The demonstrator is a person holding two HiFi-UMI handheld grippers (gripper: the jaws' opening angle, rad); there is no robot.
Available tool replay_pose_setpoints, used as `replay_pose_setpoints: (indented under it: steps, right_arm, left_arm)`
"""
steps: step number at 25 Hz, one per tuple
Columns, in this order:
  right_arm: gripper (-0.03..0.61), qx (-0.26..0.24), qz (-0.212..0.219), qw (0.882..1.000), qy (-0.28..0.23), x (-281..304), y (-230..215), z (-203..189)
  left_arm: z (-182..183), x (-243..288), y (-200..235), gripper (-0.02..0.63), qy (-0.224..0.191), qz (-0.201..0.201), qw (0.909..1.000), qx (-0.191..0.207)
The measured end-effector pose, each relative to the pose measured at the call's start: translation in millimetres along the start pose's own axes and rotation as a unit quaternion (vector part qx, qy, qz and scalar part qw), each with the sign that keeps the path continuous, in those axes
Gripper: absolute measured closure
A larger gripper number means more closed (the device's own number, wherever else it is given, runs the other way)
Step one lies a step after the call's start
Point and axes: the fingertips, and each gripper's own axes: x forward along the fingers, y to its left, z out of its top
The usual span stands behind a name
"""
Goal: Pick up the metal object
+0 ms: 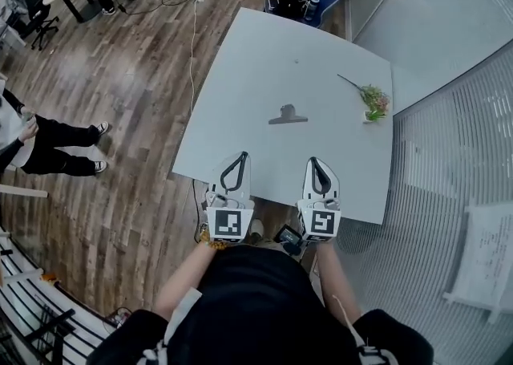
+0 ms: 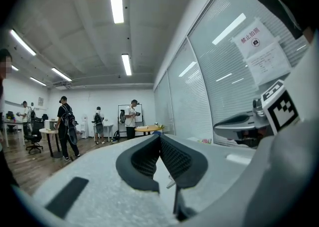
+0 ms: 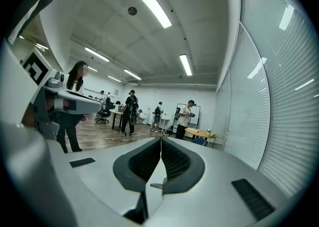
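Head view only: whole bench (image 1: 240, 66) from above, flower sprig (image 1: 373, 102) near its far right edge. Gripper views add room beyond: standing people (image 3: 131, 113), ceiling strip lights (image 3: 185, 65), glass wall with blinds (image 3: 254, 106).

Metal clip (image 1: 288, 115): dark grey, flat, triangular body on wide bar. Lies mid-bench, far of both grippers, untouched.

Left gripper (image 1: 243, 156) and right gripper (image 1: 312, 162) side by side at near edge, pointing far. Jaws of both closed tip to tip, gripping nothing.
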Motion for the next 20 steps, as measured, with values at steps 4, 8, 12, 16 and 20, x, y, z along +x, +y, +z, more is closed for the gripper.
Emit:
replay_pose_setpoints:
  steps: [4,8,12,16,20]
  right_arm:
    - [0.574,-0.008,-0.022,1.0,0.009,22,5,2]
    - [0.572,-0.015,-0.047,0.999,0.017,40,12,8]
    - [0.571,-0.022,-0.064,0.997,0.02,53,17,12]
    - [0.569,-0.023,-0.075,0.997,0.026,63,16,13]
    - [0.569,-0.021,-0.079,0.996,0.025,72,5,12]
  left_arm:
    - [0,21,20,0.609,-0.011,-0.027,0.9996,-0.007]
    - [-3,33,41,0.609,-0.024,-0.046,0.9986,-0.012]
    - [-12,41,55,0.609,-0.023,-0.06,0.9976,-0.025]
    - [-18,51,59,0.609,-0.016,-0.074,0.9967,-0.027]
    - [-14,62,52,0.609,-0.02,-0.083,0.9962,-0.019]
